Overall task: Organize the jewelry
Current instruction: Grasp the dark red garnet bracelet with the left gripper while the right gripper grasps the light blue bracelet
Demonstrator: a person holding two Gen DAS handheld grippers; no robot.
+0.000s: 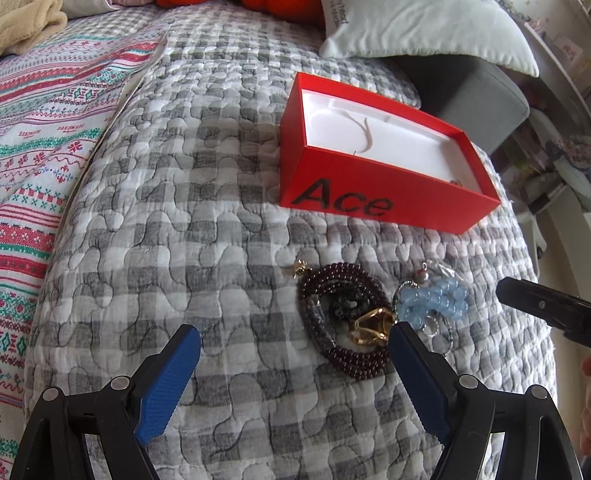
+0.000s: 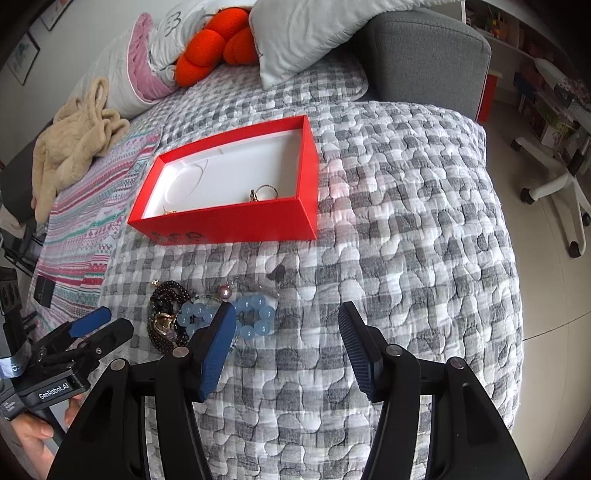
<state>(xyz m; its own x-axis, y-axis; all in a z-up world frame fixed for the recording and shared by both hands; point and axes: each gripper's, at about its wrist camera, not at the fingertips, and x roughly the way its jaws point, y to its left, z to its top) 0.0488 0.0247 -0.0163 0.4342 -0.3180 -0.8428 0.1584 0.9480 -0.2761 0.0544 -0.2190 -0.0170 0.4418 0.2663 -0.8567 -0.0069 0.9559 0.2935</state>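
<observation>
A red box (image 1: 373, 201) marked "Ace" sits open on the quilt; in the right wrist view (image 2: 229, 221) a gold ring (image 2: 265, 192) lies inside it. In front lies a jewelry pile: a dark red bead strand (image 1: 325, 332), a gold piece (image 1: 371, 325), a light blue bead bracelet (image 1: 436, 301) and a small pearl pendant (image 2: 226, 291). My left gripper (image 1: 295, 339) is open just before the pile, its right finger beside the gold piece. My right gripper (image 2: 288, 317) is open and empty, its left finger over the blue bracelet (image 2: 255, 317).
The grey checked quilt (image 1: 184, 221) covers the bed. A striped blanket (image 1: 44, 147) lies left, pillows (image 2: 306, 33) and an orange cushion (image 2: 214, 44) behind. A grey sofa arm (image 2: 424, 55) and an office chair base (image 2: 554, 184) stand at the right.
</observation>
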